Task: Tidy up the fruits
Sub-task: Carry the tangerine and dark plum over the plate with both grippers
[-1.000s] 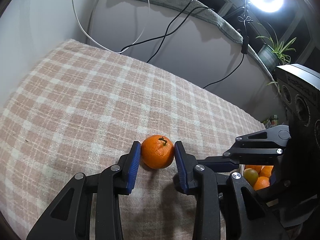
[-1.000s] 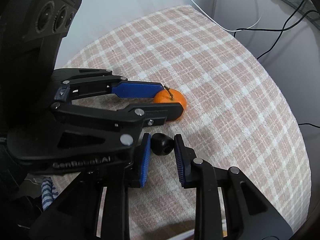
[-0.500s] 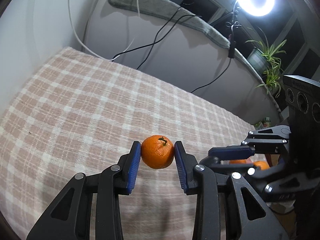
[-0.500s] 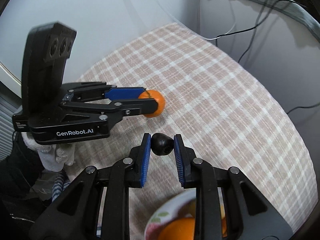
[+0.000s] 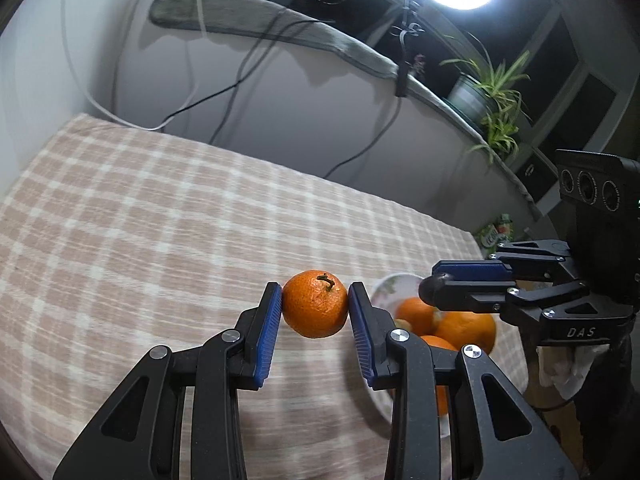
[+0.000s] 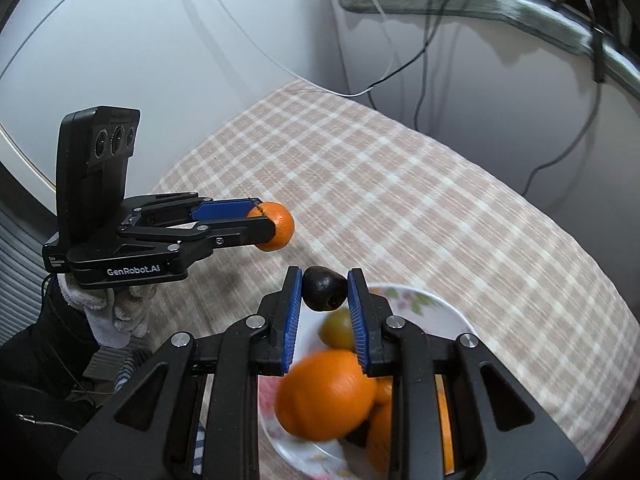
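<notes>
Mandarin (image 5: 315, 305), stem up, clamped between the blue pads of the left gripper (image 5: 315, 312) and carried clear of the checked surface (image 5: 160, 220). Dark fruit (image 6: 324, 288), small and rounded, pinched likewise in the right gripper (image 6: 324, 294). Flowered bowl (image 6: 416, 300), already holding oranges (image 6: 326, 394) and a greenish fruit (image 6: 338, 330), lies directly beneath the right gripper and to the right of the left one. The right gripper is therefore the nearer: its fruit probably needs only a release, whereas the mandarin must first travel rightward over the rim.
</notes>
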{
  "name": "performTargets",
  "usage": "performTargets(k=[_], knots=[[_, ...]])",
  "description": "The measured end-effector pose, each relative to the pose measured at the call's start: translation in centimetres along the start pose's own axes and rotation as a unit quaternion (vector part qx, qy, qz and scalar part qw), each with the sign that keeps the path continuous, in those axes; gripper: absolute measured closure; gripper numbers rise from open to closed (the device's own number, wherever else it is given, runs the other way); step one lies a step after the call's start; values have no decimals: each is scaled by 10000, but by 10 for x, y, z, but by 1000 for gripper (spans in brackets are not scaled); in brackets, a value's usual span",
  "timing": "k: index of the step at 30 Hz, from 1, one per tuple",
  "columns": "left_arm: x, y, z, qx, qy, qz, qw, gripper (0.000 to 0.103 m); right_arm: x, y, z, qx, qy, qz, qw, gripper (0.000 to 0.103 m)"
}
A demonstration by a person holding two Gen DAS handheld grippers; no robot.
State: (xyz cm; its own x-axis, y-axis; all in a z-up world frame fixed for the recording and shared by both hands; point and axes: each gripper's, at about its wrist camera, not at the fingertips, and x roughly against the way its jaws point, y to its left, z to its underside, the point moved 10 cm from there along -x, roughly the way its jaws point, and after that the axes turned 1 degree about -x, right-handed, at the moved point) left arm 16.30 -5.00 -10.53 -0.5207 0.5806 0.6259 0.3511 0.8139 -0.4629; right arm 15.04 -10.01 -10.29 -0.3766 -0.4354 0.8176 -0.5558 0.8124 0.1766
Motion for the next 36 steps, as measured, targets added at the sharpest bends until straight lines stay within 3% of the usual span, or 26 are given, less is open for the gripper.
performTargets(k=[20, 36], knots=[[-34, -68, 5, -428, 265, 257, 9984, 70, 27, -72, 41, -622, -160, 343, 9973, 79], [-53, -91, 15, -1315, 365, -415, 9898, 70, 21, -87, 55, -741, -85, 329, 9967, 79]])
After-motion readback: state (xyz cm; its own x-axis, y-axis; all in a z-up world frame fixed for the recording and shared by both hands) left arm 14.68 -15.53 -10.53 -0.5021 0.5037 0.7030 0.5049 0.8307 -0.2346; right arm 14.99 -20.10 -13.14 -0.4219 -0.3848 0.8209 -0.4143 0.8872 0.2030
